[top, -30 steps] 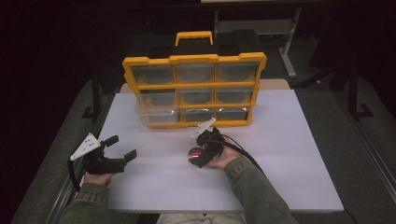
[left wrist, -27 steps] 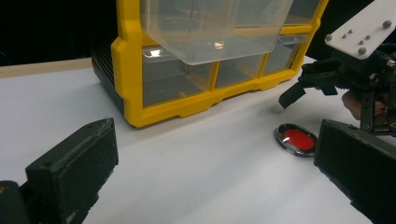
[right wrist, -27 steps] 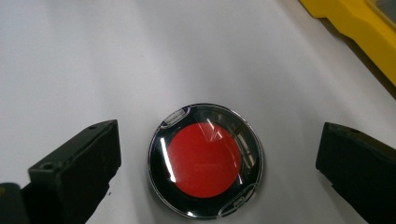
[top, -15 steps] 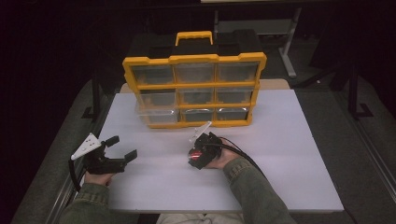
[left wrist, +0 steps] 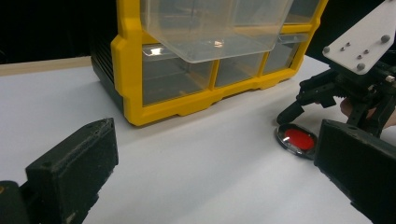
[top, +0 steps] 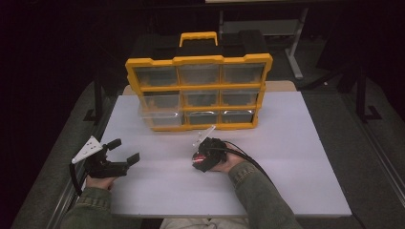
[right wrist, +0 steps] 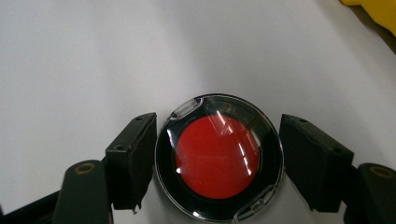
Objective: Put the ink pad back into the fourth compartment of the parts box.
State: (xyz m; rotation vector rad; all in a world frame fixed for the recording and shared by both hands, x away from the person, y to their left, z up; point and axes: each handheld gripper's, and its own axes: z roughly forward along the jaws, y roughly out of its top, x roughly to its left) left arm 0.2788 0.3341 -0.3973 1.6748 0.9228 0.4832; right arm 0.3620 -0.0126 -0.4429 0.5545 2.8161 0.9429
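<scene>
Dim room, bright white table [top: 296, 143], glare on the red compact [right wrist: 218, 156].

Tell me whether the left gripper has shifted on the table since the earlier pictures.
No. In the high view the left gripper sits at the same spot on the white table, left of and below the yellow drawer cabinet, jaws open.

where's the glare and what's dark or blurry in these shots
Right gripper view: white streaks of glare cross the clear lid of the round red case. Left gripper view: its own claw is close and soft, and the pulled-out clear drawer catches small highlights. High view: the white table is lit, the surroundings nearly black.
</scene>
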